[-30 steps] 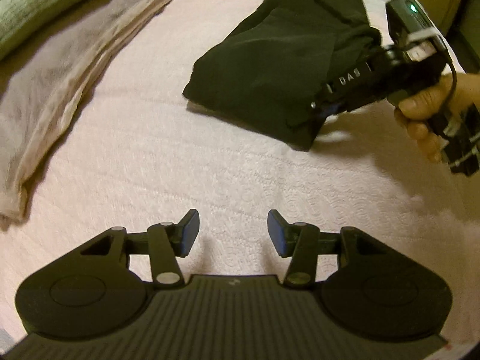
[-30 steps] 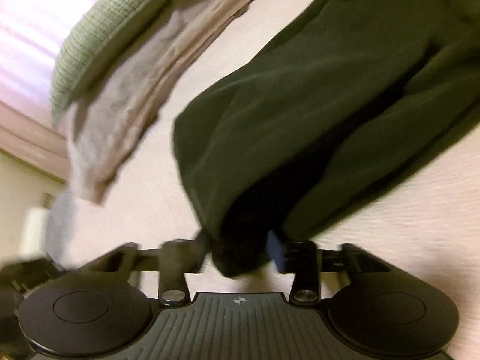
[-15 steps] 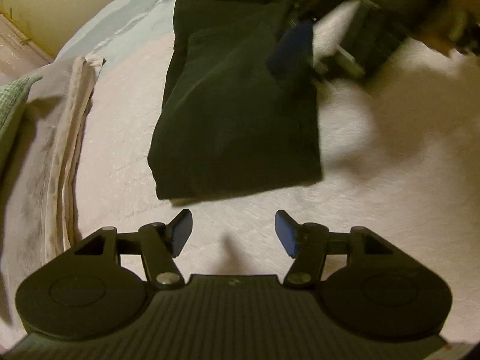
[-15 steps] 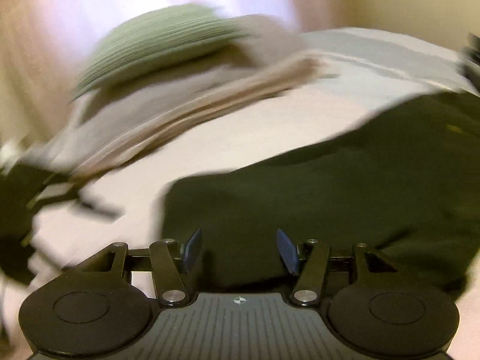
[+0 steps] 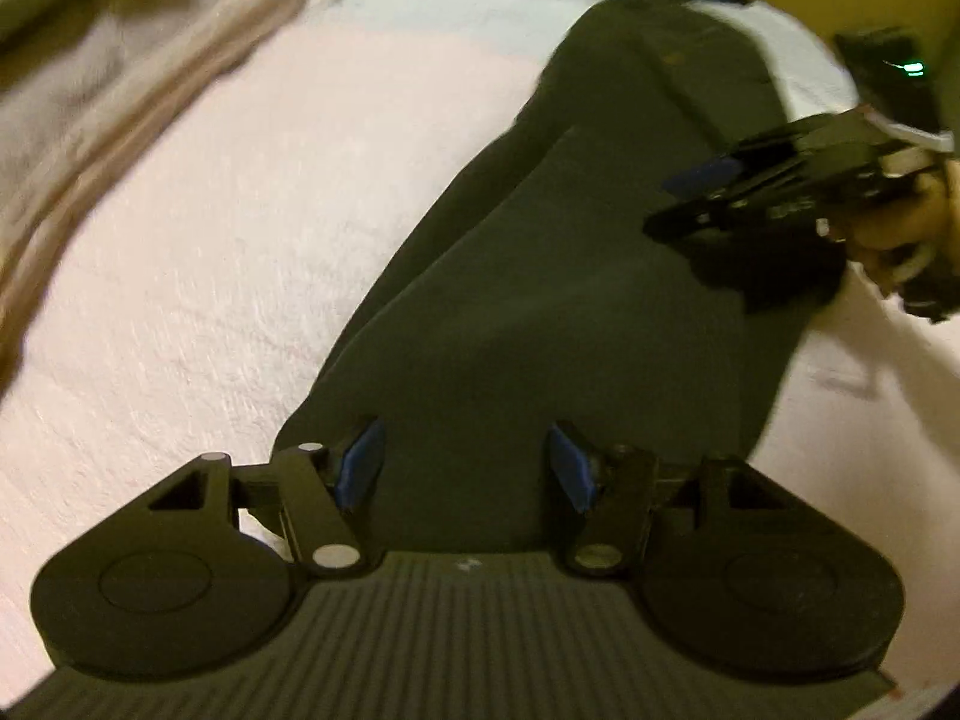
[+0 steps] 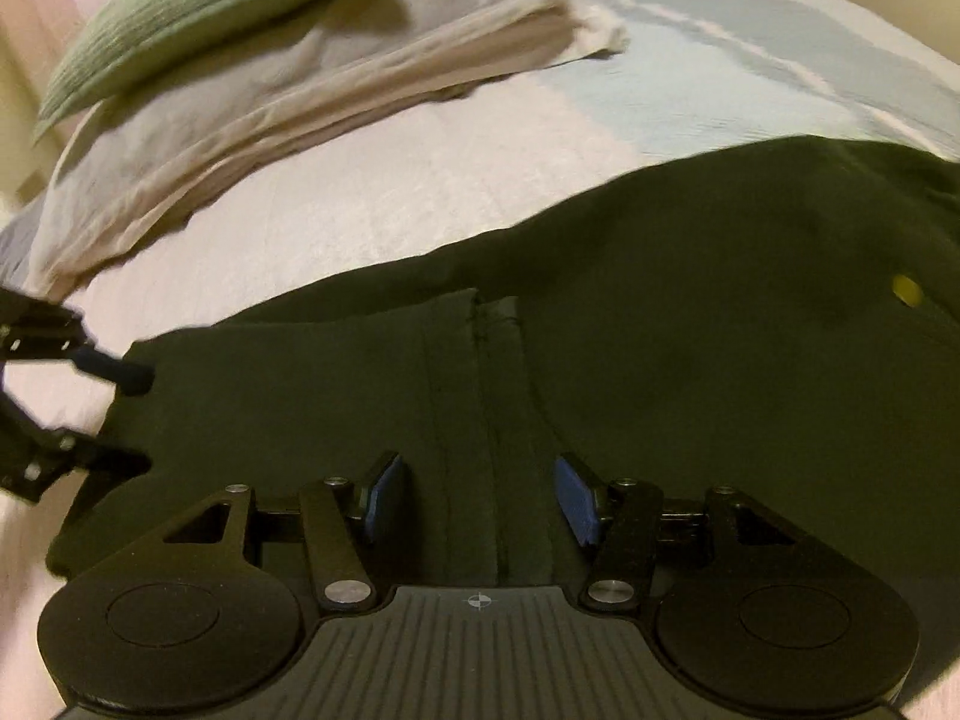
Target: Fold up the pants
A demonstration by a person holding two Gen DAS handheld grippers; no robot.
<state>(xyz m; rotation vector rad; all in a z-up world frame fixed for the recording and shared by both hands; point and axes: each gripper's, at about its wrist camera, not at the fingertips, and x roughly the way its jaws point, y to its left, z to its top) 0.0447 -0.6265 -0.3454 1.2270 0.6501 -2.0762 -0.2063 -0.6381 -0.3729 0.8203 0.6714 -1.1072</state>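
- A bed (image 6: pixel 372 192) with a pale pink textured cover.
- A light blue cover (image 6: pixel 750 78) over the far part of the bed.
- A green ribbed pillow (image 6: pixel 198 6) resting on a grey one (image 6: pixel 198 102).
- Beige folded bedding (image 6: pixel 384 90) (layered edges showing) beside the pillows.

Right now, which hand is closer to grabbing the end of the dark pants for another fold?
Probably the left. The left gripper hangs open right over the end edge of the dark green cloth pants. The right gripper is open too, but over the middle seam, farther from that end.
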